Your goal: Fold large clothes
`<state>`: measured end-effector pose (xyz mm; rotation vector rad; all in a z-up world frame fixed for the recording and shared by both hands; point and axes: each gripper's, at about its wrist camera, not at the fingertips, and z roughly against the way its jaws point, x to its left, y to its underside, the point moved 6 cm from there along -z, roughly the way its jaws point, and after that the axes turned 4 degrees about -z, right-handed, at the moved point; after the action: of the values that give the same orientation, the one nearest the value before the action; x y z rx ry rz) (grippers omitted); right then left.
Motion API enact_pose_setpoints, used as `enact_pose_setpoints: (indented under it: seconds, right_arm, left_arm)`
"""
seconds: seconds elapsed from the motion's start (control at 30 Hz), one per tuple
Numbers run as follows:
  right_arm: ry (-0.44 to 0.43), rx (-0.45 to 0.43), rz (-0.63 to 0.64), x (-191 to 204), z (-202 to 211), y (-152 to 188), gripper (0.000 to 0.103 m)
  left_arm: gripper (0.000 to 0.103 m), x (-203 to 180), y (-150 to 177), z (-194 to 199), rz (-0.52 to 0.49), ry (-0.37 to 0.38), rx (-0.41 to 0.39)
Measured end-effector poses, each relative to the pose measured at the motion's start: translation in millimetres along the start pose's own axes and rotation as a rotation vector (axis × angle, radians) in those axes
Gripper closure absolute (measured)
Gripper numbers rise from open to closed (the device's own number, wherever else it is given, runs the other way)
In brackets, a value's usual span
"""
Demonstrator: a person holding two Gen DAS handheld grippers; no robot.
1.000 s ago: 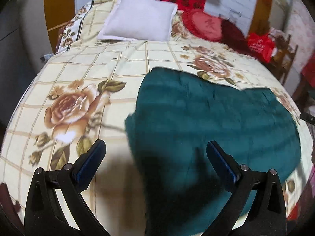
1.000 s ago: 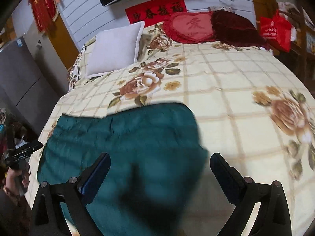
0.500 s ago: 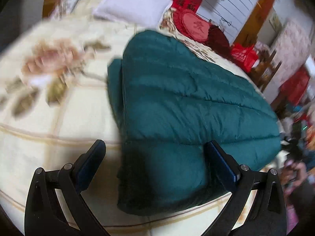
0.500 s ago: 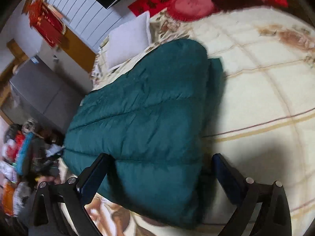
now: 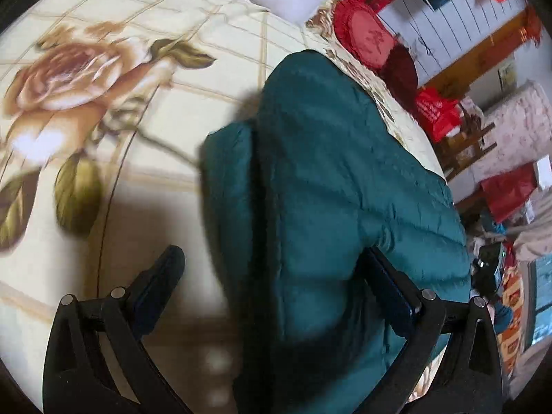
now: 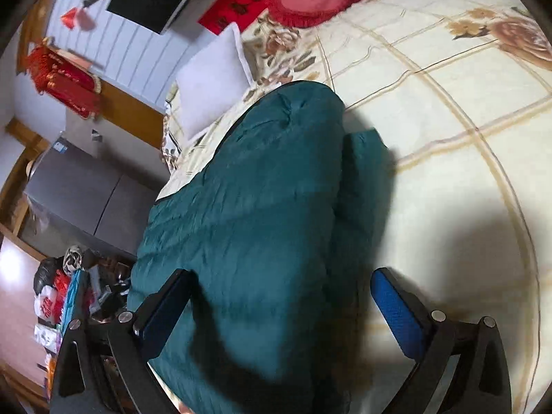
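On the left side, the left hand-held gripper has its 2 fingers spread wide apart and grips nothing. The big green jacket lies on the bed, right in front of this hand-held gripper. The jacket's near end sits in the gap between the 2 fingers, and the right finger is against the puffy cloth, while the left finger is over the bare bed cover. On the right side, the right hand-held gripper is spread wide apart too, with nothing in it. Here the jacket fills the gap between the fingers and runs away toward the white pillow. The left finger sits over the jacket's edge, and the right finger, with its blue pad, is over the bed cover just beside the jacket. The jacket is dark green and puffy, with stitched lines across it. It is folded over, so 1 thick layer lies on top of a thinner strip that peeks out along 1 side.
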<state>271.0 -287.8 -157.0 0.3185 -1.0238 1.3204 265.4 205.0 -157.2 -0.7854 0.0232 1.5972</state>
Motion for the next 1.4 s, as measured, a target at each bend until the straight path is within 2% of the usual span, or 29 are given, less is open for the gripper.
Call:
enact_pose_setpoints:
  seconds: [0.17, 0.27, 0.33, 0.37, 0.47, 0.57, 0.6, 0.63, 0.7, 0.73, 0.8, 0.93, 1.17, 1.4]
  right_arm:
    - [-0.03, 0.084, 0.068, 15, -21, -5, 0.0]
    - [-0.097, 0.162, 0.123, 22, -24, 5, 0.0]
    - [-0.119, 0.194, 0.196, 27, -27, 13, 0.002]
    - [-0.116, 0.169, 0.2, 26, -27, 10, 0.003]
    - [-0.069, 0.083, 0.136, 23, -36, -10, 0.003]
    - [-0.059, 0.09, 0.151, 30, -47, -10, 0.005]
    - [-0.05, 0.088, 0.173, 32, -48, -10, 0.012]
    - [-0.056, 0.086, 0.185, 33, -48, -9, 0.026]
    - [-0.058, 0.053, 0.229, 36, -42, -10, 0.045]
    - [-0.042, 0.033, 0.266, 45, -40, -11, 0.052]
    - [0.006, 0.006, 0.33, 58, -36, -9, 0.057]
    - [0.051, -0.04, 0.395, 79, -18, -9, 0.062]
    - [0.069, -0.071, 0.48, 108, 31, -14, 0.063]
    - [0.088, -0.066, 0.495, 78, 102, 8, 0.063]
  left_arm:
    - [0.0, -3, -4, -4, -0.035, 0.019, 0.039]
    - [0.0, -19, 3, -10, -0.069, 0.095, 0.081]
    - [0.0, -27, 8, -13, -0.147, 0.046, 0.07]
    - [0.001, -29, 6, -14, -0.156, 0.029, 0.056]
    - [0.017, -31, 0, -11, -0.133, 0.043, -0.024]
    - [0.037, -38, 4, -8, -0.156, 0.037, -0.074]
    - [0.045, -42, 6, -5, -0.177, 0.02, -0.101]
    - [0.049, -48, 7, -1, -0.2, -0.004, -0.13]
    - [0.062, -59, 10, 4, -0.245, -0.066, -0.174]
    - [0.064, -65, 10, 8, -0.258, -0.095, -0.197]
    - [0.07, -71, 10, 15, -0.255, -0.109, -0.225]
    - [0.073, -86, 14, 35, -0.268, -0.113, -0.265]
    - [0.074, -128, 35, 80, -0.258, -0.036, -0.299]
    - [0.073, -174, 87, 83, -0.284, 0.019, -0.285]
